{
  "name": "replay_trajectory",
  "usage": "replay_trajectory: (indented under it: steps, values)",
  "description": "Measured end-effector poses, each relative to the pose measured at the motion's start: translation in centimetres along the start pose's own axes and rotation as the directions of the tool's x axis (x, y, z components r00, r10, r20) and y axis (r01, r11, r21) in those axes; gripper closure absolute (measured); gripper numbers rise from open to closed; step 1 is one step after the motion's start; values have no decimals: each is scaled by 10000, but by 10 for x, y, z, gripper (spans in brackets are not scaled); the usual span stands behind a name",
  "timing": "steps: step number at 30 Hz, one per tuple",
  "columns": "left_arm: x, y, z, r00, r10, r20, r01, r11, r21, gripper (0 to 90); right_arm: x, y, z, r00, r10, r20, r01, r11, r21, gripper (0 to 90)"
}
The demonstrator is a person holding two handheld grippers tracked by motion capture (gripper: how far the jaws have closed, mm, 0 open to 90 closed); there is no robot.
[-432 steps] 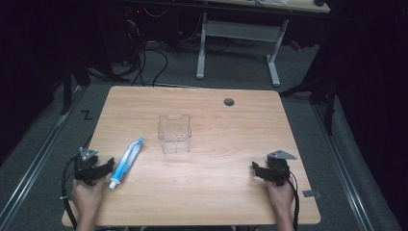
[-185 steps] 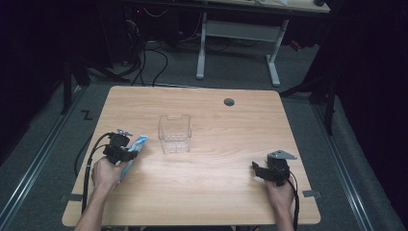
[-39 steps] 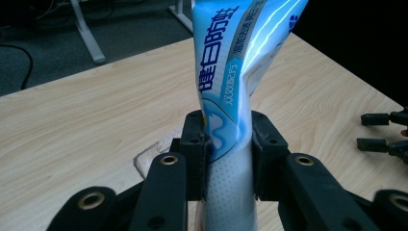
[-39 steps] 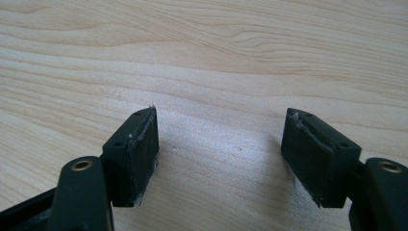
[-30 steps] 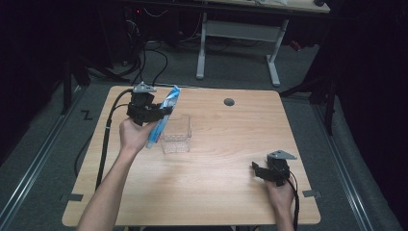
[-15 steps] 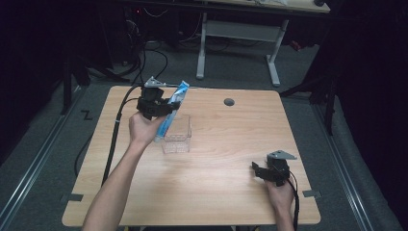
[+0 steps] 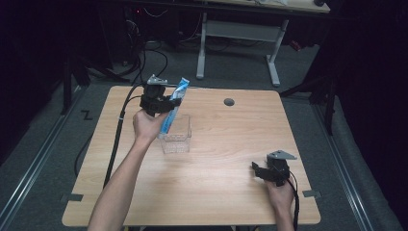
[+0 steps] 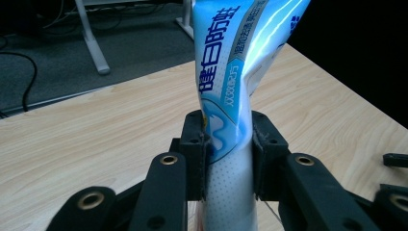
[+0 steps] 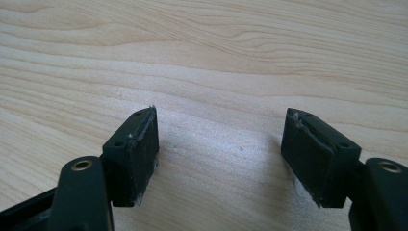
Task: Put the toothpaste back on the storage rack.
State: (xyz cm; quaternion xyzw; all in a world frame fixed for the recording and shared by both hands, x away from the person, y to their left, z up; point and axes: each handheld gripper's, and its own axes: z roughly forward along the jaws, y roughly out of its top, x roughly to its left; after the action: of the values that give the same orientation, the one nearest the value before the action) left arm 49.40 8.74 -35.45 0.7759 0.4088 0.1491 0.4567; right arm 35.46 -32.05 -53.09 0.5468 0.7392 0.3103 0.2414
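Blue-and-white toothpaste tube (image 7: 174, 105) is clamped between the fingers of the left gripper (image 7: 161, 101), its long axis steeply tilted, lower end over the clear plastic box (image 7: 176, 135) that stands near the far edge of the tabletop (image 7: 226, 197). Whether the tube's lower end already enters the box is hard to tell, since the hand (image 7: 146, 126) hides it. The right gripper (image 7: 262, 172) rests near the near right corner, fingers spread and empty.

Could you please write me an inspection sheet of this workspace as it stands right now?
Surface: wooden table, round hole near the far edge.
Job's things: toothpaste tube held tilted above the clear box.
Clutter: nothing seen.
Grippers: left gripper shut on the tube; right gripper open, low over bare wood.
Cables: black cable trails from the left gripper off the table.
Surroundings: dark room, grey floor, desk frame beyond.
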Motion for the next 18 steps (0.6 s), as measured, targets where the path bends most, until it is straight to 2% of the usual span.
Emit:
replay_trajectory:
  steps: [4,18]
  values:
    - [2,0,4,9999,-37,-151,36,10000,-35,712,0,0,0,10000,-3,-1,3,10000,0,293]
    - [4,-3,18,9994,-140,-305,138,9999,-85,709,0,0,0,10000,-5,-3,5,10000,3,293]
